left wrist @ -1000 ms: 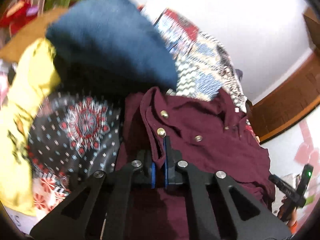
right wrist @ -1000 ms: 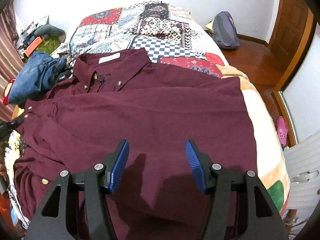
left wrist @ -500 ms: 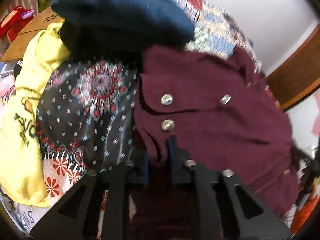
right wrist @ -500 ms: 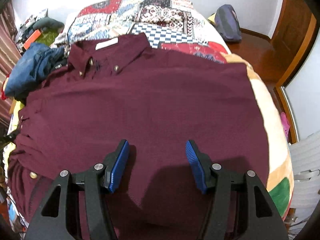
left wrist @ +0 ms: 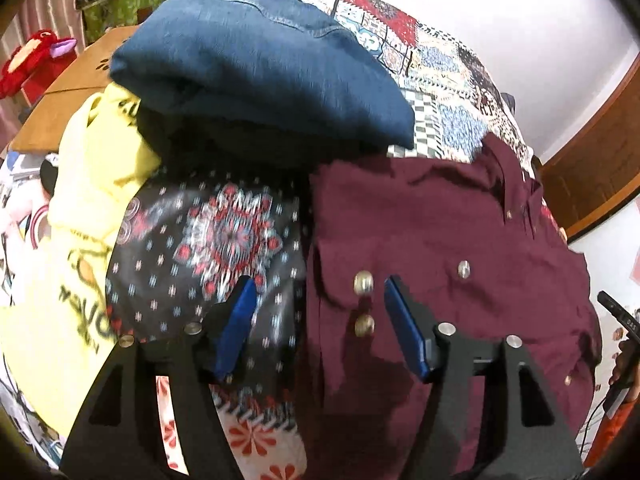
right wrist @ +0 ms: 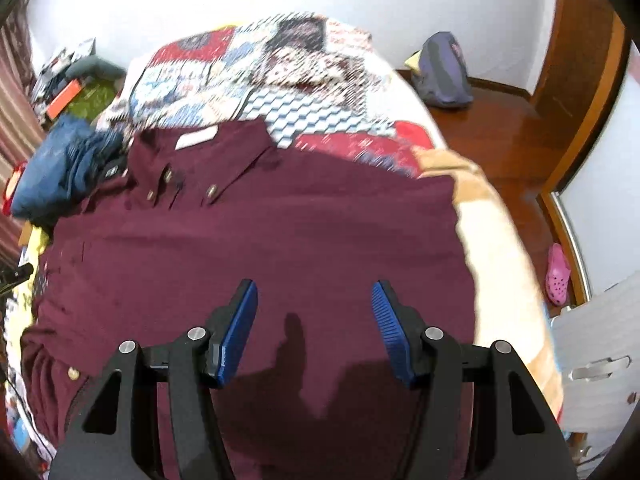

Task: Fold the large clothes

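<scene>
While left tool [left wrist: 316,320] just opened over maroon shirt [left wrist: 440,220] cuff edge, right tool [right wrist: 314,328] hangs open above.

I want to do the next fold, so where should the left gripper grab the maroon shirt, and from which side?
Probably the buttoned cuff edge of the maroon shirt, from above: it lies flat between the open left gripper pads, whose jaws have just opened, pinching nothing.
</scene>
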The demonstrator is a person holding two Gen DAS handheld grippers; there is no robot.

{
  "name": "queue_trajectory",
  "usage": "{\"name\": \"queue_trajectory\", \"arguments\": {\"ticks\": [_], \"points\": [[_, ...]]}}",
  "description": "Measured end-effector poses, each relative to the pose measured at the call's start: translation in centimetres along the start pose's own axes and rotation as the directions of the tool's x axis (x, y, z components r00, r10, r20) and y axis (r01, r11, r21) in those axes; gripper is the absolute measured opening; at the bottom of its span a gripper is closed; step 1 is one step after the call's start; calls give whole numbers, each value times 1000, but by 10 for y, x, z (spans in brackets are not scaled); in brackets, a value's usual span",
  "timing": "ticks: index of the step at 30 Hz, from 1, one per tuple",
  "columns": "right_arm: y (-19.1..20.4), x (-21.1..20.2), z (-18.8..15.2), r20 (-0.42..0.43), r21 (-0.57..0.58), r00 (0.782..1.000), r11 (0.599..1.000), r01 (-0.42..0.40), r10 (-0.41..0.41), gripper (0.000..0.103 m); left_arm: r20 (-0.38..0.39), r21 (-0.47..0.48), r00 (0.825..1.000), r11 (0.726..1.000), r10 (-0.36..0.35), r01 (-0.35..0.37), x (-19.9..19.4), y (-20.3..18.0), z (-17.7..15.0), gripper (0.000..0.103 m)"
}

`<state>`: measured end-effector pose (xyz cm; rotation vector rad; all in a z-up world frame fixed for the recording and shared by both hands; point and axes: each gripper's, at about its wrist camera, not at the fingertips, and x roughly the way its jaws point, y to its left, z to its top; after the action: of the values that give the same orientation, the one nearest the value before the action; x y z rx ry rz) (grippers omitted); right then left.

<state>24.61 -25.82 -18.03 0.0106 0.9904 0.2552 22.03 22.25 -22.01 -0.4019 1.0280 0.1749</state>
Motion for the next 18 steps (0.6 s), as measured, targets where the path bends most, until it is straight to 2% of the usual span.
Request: {"name": "queue_trajectory", "arguments": {"ticks": [4,6,10,12,15,18], "points": [[-25,0,16,30,59,999,998,23,-25,66,-23,-12,1000,1000,10,-10,25,0,20,65],[-39,5,22,37,83,999,996,29,-32,66,-35,-46,999,999,19,-21,40,3,29,65],[-64,27,34,0,146,999,989,35,-35,66,-63,-101,998,995,-9,2,63,10,38,65],[-77,47,40,-27,178,999,984,28,-24,66,-82,-107,996,994,-31,22,73,12,40,65],[-94,72,45,-67,232,998,973,4,11,66,-115,-119,986,987,-121,107,88,12,43,65],[-105,94,49,-101,263,994,965,-2,29,66,-121,-114,982,985,-142,129,96,10,43,65]]}}
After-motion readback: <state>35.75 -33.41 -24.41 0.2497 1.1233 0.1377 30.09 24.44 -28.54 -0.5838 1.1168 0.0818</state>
